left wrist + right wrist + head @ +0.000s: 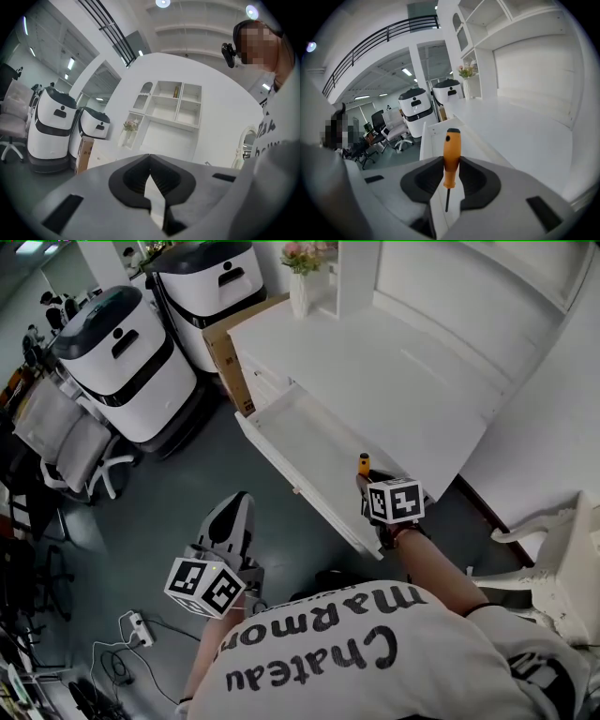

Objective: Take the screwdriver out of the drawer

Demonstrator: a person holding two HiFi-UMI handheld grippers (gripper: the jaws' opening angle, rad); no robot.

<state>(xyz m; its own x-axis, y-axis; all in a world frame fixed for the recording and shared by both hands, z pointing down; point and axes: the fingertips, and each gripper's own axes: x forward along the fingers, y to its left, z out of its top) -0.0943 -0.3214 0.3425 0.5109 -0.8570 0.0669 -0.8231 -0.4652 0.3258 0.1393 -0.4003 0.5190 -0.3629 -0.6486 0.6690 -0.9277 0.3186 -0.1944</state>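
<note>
Screwdriver [451,150] clamped by handle in right hand-held gripper [450,161] above drawer [300,432], clearing its walls for removal; left hand-held gripper [150,164] closed, empty.

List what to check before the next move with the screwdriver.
1. Grip: ok. The screwdriver has its orange handle clamped between the right gripper's jaws.
2. Clear of the drawer: ok. It looks lifted above the drawer.
3. Left gripper out of the way: ok. It is shut and empty, over the floor, apart from the drawer.
4. Room to set it down: ok. The desk top is bare nearby.
5. Drawer closed: not ok. It stands open.
</note>
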